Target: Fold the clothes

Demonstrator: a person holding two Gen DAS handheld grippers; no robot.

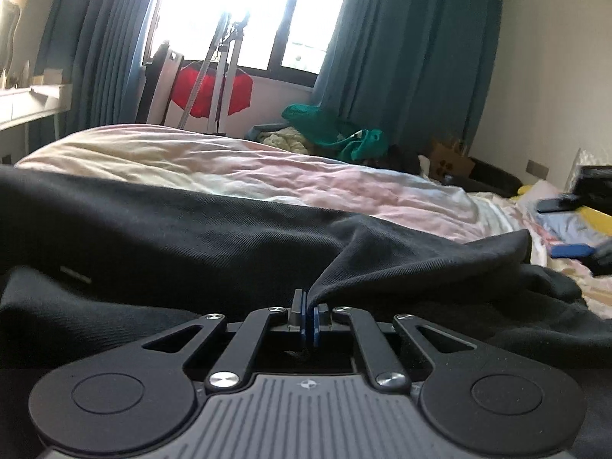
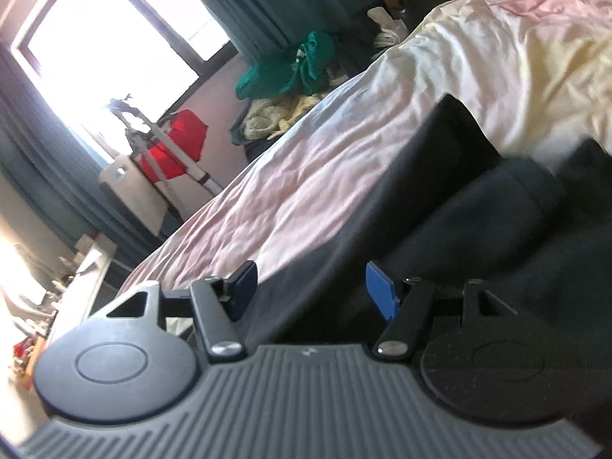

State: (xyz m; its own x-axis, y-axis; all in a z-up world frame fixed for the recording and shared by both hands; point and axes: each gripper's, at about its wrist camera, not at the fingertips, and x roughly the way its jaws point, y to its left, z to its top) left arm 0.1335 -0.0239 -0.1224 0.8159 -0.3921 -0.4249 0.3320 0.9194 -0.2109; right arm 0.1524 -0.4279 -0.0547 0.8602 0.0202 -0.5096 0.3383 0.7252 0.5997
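Nearest the left wrist camera, the left gripper [image 1: 309,311] has its blue-padded fingers [image 1: 303,315] clenched on a pinch of the dark garment [image 1: 191,229], and the cloth pulls up from that pinch into a taut ridge running off to the right. The garment — black or very dark grey twill, though the exact kind of clothing is hard to tell from this low angle — spreads in heavy folds across the near side of the bed [image 1: 267,168]. In the right wrist view, the right gripper [image 2: 311,290] stands with its fingers [image 2: 378,290] released and wide apart; the garment's edge lies below and between them, with neither pad pressing on it.

Past the dark cloth the bed's rumpled pink and cream cover stretches away. At the far right of the left wrist view, the other gripper's blue pads show blurred over a stack of light blue and yellow fabric [image 1: 566,225].

Beyond the bed a heap of laundry sits on the floor, a green garment [image 1: 336,130] on top — next to it a brown paper bag [image 1: 449,160]. A stand with red cloth [image 1: 210,91] hung on it rises before the bright window [image 1: 248,11], flanked by teal curtains [image 1: 413,57].
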